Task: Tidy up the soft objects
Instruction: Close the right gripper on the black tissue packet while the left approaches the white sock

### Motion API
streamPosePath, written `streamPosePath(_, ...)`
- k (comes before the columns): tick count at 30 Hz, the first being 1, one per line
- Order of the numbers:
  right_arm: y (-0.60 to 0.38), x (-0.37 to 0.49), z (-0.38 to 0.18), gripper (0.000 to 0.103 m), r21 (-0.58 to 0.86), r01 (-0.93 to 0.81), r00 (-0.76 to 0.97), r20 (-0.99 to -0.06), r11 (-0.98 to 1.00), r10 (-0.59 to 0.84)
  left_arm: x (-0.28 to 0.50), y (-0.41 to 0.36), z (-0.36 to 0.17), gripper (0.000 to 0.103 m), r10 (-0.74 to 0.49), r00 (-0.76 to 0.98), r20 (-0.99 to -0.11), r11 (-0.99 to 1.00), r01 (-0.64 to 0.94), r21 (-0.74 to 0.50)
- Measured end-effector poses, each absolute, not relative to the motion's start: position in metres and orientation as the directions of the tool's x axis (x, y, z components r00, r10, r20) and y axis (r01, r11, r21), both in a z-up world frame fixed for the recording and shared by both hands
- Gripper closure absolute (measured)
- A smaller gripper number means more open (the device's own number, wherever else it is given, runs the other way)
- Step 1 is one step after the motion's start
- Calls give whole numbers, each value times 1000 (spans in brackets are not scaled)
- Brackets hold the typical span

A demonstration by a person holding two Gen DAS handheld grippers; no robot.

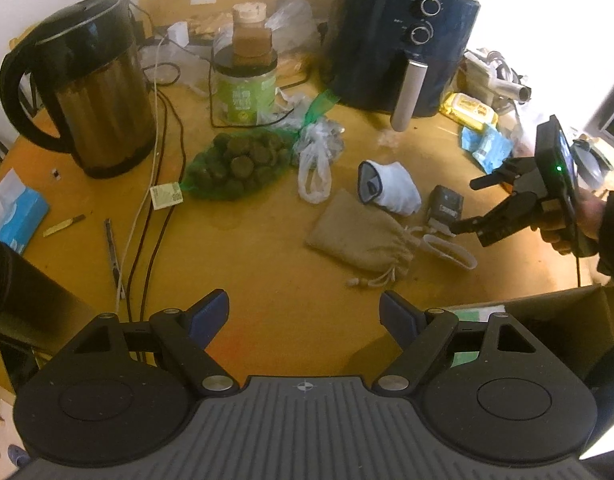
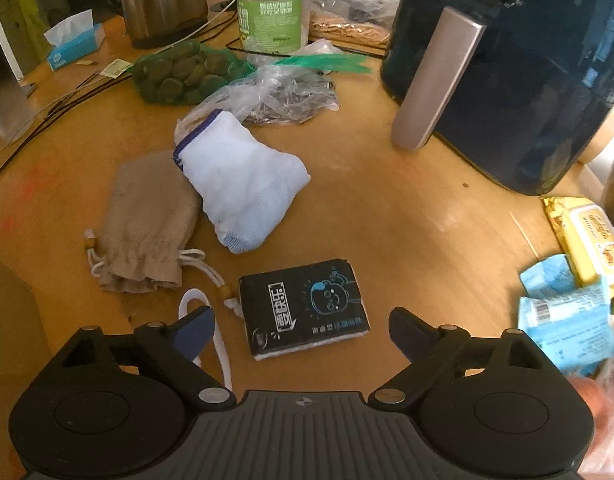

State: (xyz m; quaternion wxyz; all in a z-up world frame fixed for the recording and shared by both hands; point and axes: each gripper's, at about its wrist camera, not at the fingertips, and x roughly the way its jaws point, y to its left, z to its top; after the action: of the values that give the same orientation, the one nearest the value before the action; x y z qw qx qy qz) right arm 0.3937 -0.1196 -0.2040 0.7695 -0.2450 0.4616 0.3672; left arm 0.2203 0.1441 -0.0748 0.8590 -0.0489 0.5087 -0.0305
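Black rubber pads on the right gripper (image 2: 301, 330), jaws spread wide and holding nothing, poised low over a black tissue pack (image 2: 305, 308) lying flat on the wooden table (image 2: 387, 216). White cord loop (image 2: 211, 332) sits touching the left-hand finger (snag risk if the jaws close here; the cord could come up with the pack). Left gripper (image 1: 305, 314) also wide open and empty, hovering over bare table, well back from the pile.

Just beyond the pack: tan drawstring pouch (image 2: 147, 216), lying flat, its beaded strings trailing toward the pack. White mesh bag (image 2: 243, 184) with a blue rim leans partly on the pouch, so lifting either one may drag the other.

Farther out: crumpled clear plastic bag (image 2: 279, 96), green net of round dark lumps (image 2: 179, 70), a jar (image 2: 273, 16). Air fryer (image 2: 507, 72) stands close on the right; its handle juts toward the work area and a wide swing could clip it. Cardboard box (image 1: 555, 320) near the left gripper, likely the drop spot.
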Motion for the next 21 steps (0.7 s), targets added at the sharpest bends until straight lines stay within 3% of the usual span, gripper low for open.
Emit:
streamPosePath(11, -109, 408, -225, 25, -49, -815, 267, -916, 577, 299, 217, 154, -77, 20, -90, 471, -878, 992, -36, -120)
streamPosePath(21, -108, 405, -221, 28, -66, -805, 267, -928, 590, 261, 224, 155, -76, 20, -96, 479, -872, 992, -25, -123)
